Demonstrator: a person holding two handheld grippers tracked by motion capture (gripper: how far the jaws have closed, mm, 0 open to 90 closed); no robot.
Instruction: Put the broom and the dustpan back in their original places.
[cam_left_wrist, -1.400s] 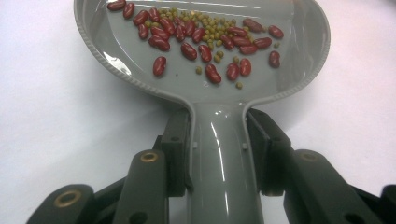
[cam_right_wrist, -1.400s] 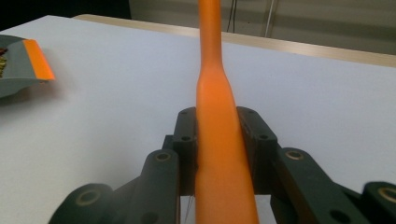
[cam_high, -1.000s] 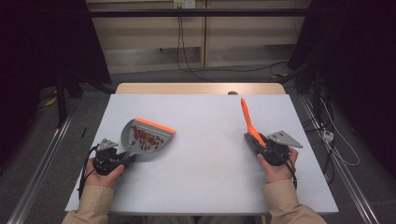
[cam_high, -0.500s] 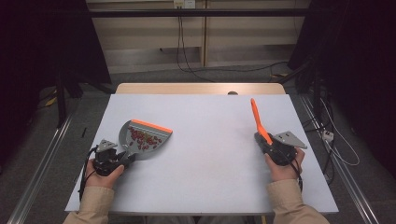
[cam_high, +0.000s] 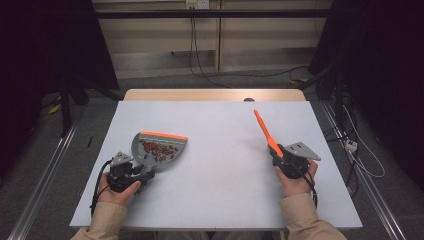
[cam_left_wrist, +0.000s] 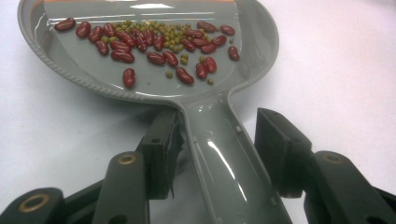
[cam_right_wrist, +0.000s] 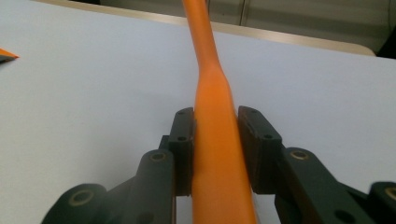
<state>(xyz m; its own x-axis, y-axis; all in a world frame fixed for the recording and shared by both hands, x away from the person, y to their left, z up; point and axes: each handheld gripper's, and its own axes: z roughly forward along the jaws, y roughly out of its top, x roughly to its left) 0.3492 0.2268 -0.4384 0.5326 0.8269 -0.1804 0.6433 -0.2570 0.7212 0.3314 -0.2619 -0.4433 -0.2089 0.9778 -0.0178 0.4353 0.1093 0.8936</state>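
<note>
Left gripper (cam_high: 142, 174) sits at the dustpan (cam_high: 159, 148) handle, right gripper (cam_high: 278, 156) holds an orange brush handle (cam_high: 265, 132) in the high view; both rest on the table (cam_high: 220, 195). Left gripper view: jaws have just been opening, clear of the handle, beans (cam_left_wrist: 154, 44) lie in the pan. Right gripper view: pads look pressed on the handle (cam_right_wrist: 214, 140), jaws just easing. Looks like set-down; next, back both grippers off.

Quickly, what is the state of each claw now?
Left claw: just opening, dustpan handle loose between its jaws.
Right claw: closed on the orange brush handle.
</note>
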